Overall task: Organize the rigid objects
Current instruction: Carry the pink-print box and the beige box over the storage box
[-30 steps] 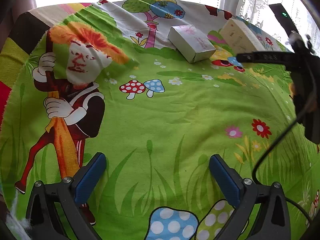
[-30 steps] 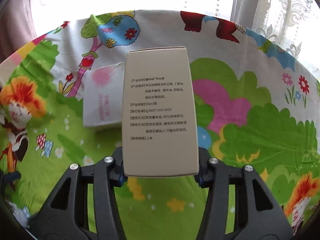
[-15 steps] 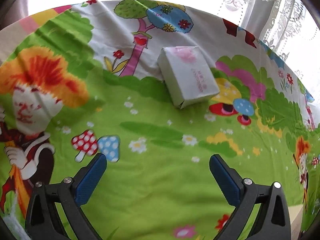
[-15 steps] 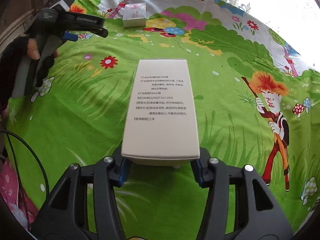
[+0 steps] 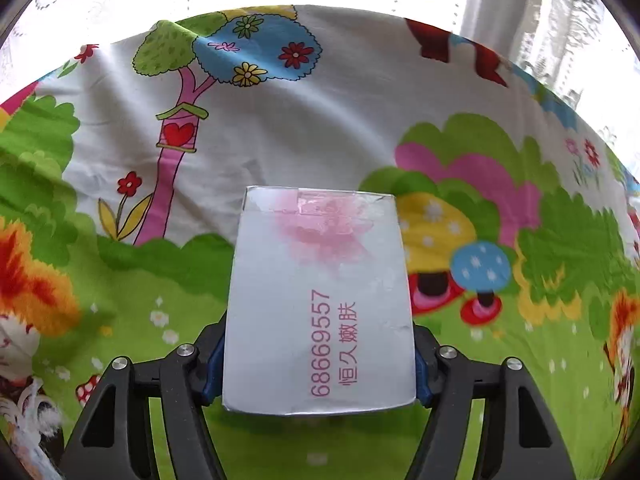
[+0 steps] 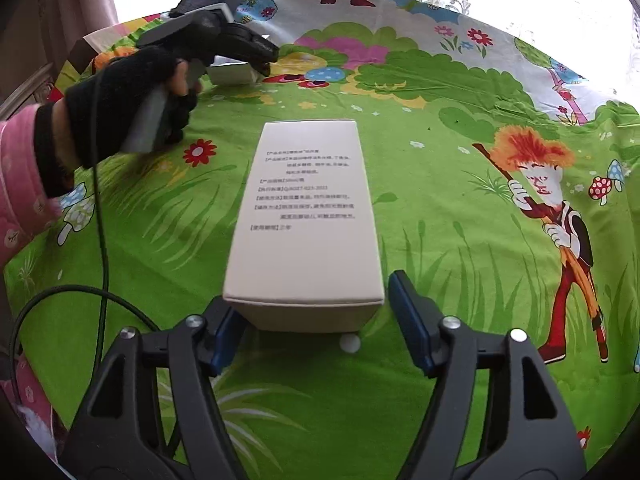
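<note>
A silvery white box with a pink flower and pink print (image 5: 318, 300) fills the middle of the left wrist view. My left gripper (image 5: 318, 356) is shut on its near end, pads against both sides. In the right wrist view the same box (image 6: 234, 74) shows small at the far left under that gripper. A beige box with black printed text (image 6: 306, 216) lies on the cloth in front of my right gripper (image 6: 318, 318). That gripper is open, with a gap between its right pad and the box.
A bright cartoon tablecloth (image 6: 460, 216) covers the table. A gloved hand (image 6: 120, 108) holds the left gripper at the far left, its black cable (image 6: 100, 240) trailing down. A window with lace curtains (image 5: 500, 4) lies behind the far edge.
My left gripper moved forward to the pink-printed box and shut on it. My right gripper, shut on the beige box before, has set it on the cloth and opened.
</note>
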Demonstrator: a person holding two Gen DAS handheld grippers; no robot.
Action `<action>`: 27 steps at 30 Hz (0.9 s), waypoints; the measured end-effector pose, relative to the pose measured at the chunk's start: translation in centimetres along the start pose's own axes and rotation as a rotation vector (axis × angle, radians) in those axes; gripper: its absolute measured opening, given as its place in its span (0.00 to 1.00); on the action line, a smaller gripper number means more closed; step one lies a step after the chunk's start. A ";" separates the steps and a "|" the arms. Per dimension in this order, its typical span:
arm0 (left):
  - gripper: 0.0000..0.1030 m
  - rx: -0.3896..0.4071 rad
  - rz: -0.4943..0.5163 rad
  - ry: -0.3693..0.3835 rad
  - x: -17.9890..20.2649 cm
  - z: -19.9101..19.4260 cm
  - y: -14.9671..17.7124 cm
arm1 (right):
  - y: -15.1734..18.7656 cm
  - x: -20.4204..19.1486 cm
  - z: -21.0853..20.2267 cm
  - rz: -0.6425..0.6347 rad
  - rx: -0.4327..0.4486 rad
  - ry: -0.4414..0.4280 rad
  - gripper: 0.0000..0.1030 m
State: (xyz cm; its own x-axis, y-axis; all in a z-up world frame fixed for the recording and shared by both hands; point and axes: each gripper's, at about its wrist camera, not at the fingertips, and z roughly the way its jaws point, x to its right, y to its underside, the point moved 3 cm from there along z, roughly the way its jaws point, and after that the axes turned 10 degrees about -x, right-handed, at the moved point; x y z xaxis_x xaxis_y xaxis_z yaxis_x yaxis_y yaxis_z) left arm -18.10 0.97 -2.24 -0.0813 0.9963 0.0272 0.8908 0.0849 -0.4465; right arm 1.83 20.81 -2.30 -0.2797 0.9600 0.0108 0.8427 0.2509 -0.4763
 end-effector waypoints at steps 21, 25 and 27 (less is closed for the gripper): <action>0.78 -0.008 0.162 0.053 -7.9 -9.3 18.3 | -1.5 -1.0 0.6 -0.008 0.020 0.020 0.53; 0.65 0.022 0.189 0.041 -7.2 -9.7 18.6 | -1.4 -1.2 0.5 0.020 0.017 0.021 0.53; 0.65 0.020 0.181 0.047 -7.4 -9.7 18.5 | -1.4 -1.2 0.5 0.025 0.018 0.021 0.53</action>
State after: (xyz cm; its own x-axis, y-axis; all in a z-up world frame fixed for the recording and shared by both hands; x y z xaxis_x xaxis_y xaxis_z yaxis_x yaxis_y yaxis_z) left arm 3.31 -4.70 -2.07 0.1013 0.9948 -0.0137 0.8796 -0.0960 -0.4659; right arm 0.71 19.23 -2.12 -0.2486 0.9685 0.0165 0.8412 0.2243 -0.4921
